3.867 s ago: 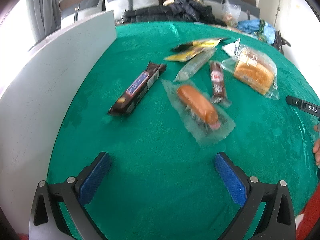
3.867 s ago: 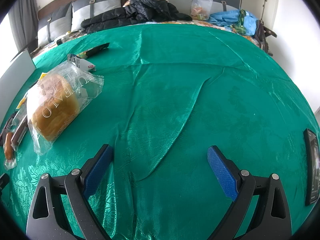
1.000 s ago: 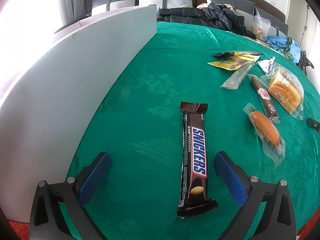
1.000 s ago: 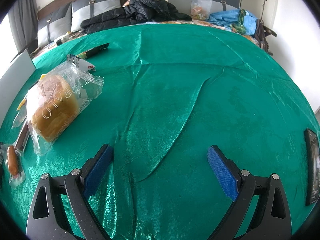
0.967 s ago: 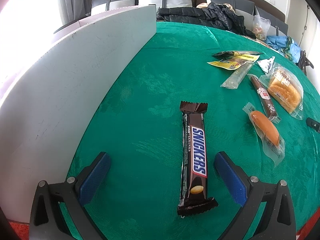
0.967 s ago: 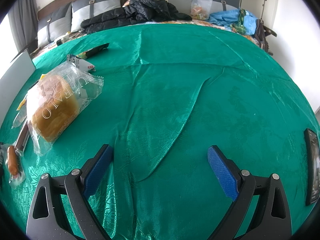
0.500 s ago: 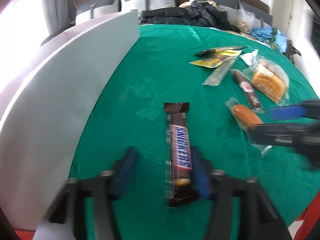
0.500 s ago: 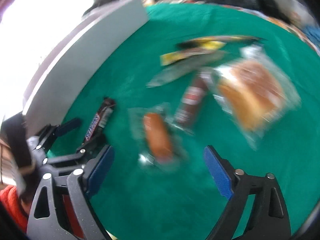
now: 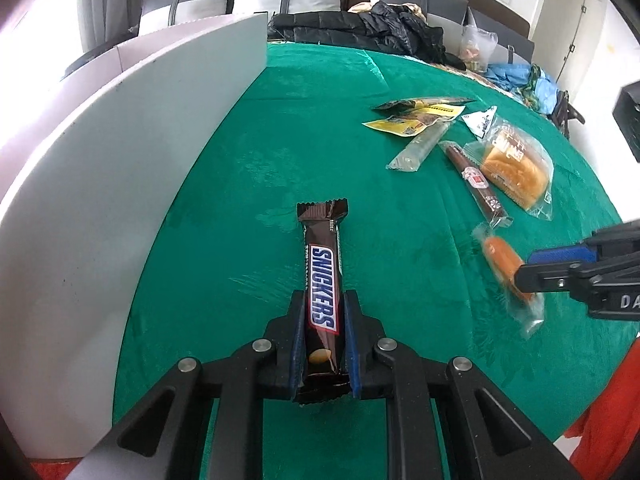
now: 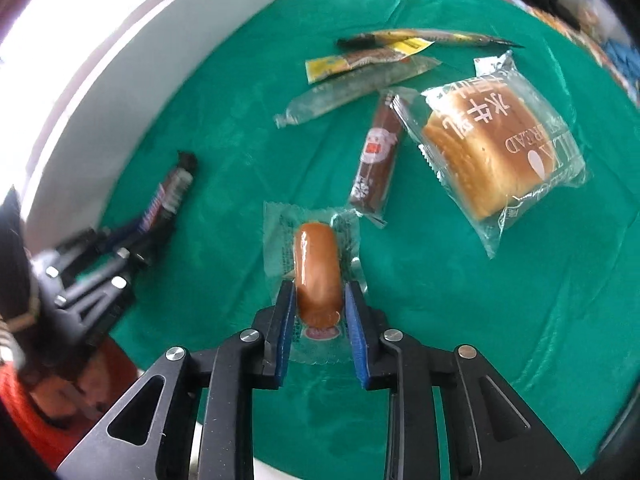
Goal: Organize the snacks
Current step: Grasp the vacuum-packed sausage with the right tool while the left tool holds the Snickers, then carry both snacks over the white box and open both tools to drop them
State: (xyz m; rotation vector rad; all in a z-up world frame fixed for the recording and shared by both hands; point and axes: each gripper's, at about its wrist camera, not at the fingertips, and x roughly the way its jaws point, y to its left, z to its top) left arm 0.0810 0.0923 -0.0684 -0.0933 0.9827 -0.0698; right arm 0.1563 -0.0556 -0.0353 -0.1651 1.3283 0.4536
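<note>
In the left wrist view, the left gripper [image 9: 322, 316] stood at the bottom centre of the frame, its blue-padded jaws clamped on the lower half of a dark brown Snickers bar [image 9: 322, 284] in a glossy wrapper. The bar lay lengthwise on the green velvety tablecloth [image 9: 248, 184], its crimped far end pointing toward the top of the frame. A tall white board [image 9: 120, 168] stood along the left side.

At the right edge of that view, the right gripper [image 9: 532, 268] reached in, its black finger and blue pad against a glazed orange-brown sausage bun in a clear plastic wrapper [image 9: 502, 262]. In the right wrist view, that gripper sat at the bottom centre, and its jaws had just been closing; the pads pressed on both sides of the bun's near end, the wrapper crumpling between them.

Above the bun in the right wrist view lay a dark brown sausage stick with a red and white label [image 10: 376, 160], touching a clear bag holding a golden bread loaf [image 10: 488, 148] at the right. Higher up lay a long clear tube packet [image 10: 352, 88] and yellow and black sachets [image 10: 360, 58], overlapping one another.
</note>
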